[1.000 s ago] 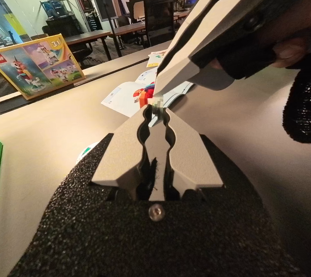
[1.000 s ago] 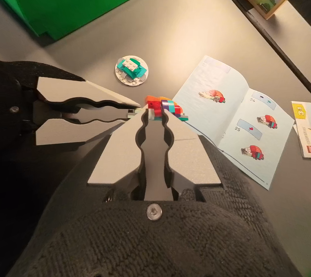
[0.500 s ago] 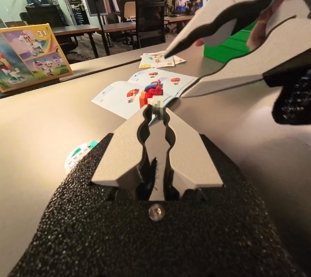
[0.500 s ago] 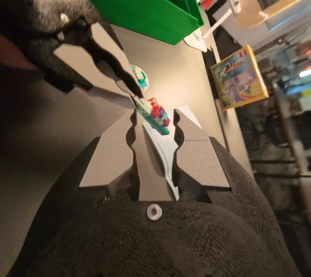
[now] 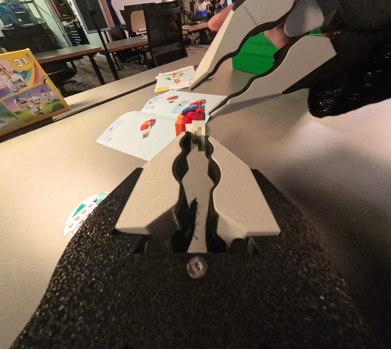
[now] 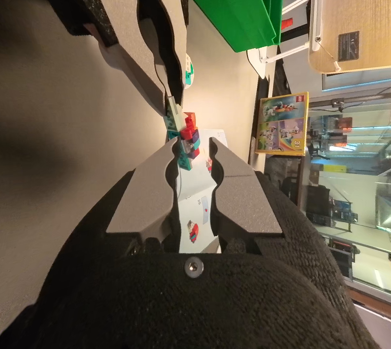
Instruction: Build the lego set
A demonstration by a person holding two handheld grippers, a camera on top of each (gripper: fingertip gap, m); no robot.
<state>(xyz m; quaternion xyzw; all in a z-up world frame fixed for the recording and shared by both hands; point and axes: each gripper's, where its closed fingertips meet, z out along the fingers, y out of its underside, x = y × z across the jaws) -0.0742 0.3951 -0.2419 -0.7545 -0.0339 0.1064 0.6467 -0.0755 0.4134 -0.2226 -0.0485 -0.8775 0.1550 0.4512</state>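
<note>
While the green bin (image 6: 237, 0) hides its contents, left tongs (image 5: 197, 140) clench the lego model (image 5: 191, 120) above the booklet (image 5: 135, 133). Right tongs (image 6: 192, 141), released, were clamped on it a second ago.

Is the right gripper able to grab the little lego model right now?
Probably yes. The right gripper is open, and the lego model, pinched by the left gripper, sits right at its fingertips with nothing between.
</note>
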